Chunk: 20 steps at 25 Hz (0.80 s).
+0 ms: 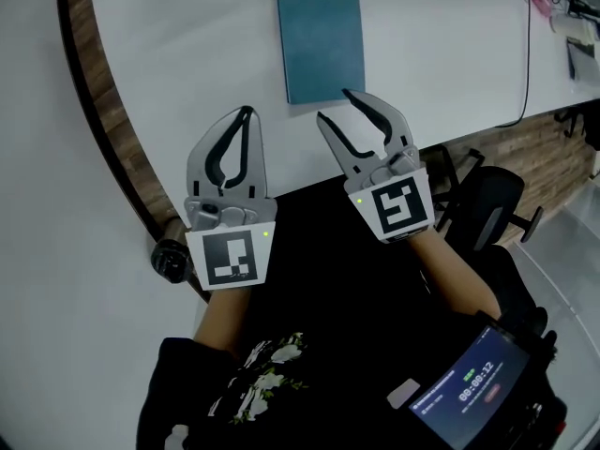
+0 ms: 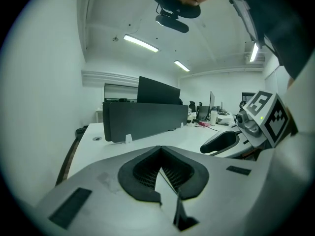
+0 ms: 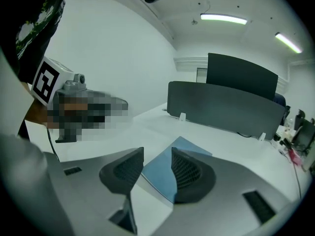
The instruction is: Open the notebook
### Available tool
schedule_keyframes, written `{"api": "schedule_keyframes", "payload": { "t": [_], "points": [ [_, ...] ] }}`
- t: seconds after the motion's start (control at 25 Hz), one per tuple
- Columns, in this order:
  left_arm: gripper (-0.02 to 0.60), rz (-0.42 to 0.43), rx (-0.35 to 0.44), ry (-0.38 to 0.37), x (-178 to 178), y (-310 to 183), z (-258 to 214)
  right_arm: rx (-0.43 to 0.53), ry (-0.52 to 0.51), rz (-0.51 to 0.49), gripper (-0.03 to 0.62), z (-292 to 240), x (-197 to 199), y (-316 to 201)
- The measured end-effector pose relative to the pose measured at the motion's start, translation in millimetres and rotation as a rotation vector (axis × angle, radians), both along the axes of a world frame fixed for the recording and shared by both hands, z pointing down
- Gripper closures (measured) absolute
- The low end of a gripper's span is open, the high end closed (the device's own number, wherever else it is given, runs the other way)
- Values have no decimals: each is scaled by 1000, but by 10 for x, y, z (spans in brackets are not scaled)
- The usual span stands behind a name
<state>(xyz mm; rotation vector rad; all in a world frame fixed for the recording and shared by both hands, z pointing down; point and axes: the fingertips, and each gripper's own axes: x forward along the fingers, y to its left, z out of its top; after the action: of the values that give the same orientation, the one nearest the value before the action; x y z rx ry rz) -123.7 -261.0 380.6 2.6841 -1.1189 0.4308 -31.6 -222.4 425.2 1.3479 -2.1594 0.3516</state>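
A closed teal notebook point(image 1: 322, 45) lies flat on the white table point(image 1: 187, 45), ahead of both grippers. My right gripper point(image 1: 333, 104) is open, its fingertips just short of the notebook's near edge. In the right gripper view, the notebook point(image 3: 158, 173) shows through the gap between the jaws of the right gripper point(image 3: 156, 154), and nothing is held. My left gripper point(image 1: 246, 112) is shut and empty, to the left of the notebook over bare table. In the left gripper view, the pads of the left gripper point(image 2: 160, 149) meet with nothing between them.
A dark partition screen point(image 3: 221, 107) stands across the far side of the table. The table's wooden curved edge point(image 1: 103, 111) runs on the left. An office chair point(image 1: 487, 200) stands at the right, and a cable point(image 1: 525, 54) crosses the table there. A device with a timer screen point(image 1: 469, 392) sits low in the view.
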Motion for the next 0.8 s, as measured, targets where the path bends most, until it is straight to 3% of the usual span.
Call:
{"api": "schedule_keyframes", "payload": {
  "t": [0.24, 0.4, 0.6, 0.8],
  "points": [
    [574, 0, -23, -32, -15, -25, 107, -81, 41, -48, 381, 295, -7, 144],
    [574, -37, -80, -29, 3, -90, 292, -123, 121, -166, 376, 689, -77, 121],
    [574, -11, -115, -79, 67, -99, 533, -73, 284, -327, 375, 1018, -117, -25],
    [574, -15, -127, -105, -75, -99, 543, -44, 350, -408, 375, 1133, -309, -86]
  ]
}}
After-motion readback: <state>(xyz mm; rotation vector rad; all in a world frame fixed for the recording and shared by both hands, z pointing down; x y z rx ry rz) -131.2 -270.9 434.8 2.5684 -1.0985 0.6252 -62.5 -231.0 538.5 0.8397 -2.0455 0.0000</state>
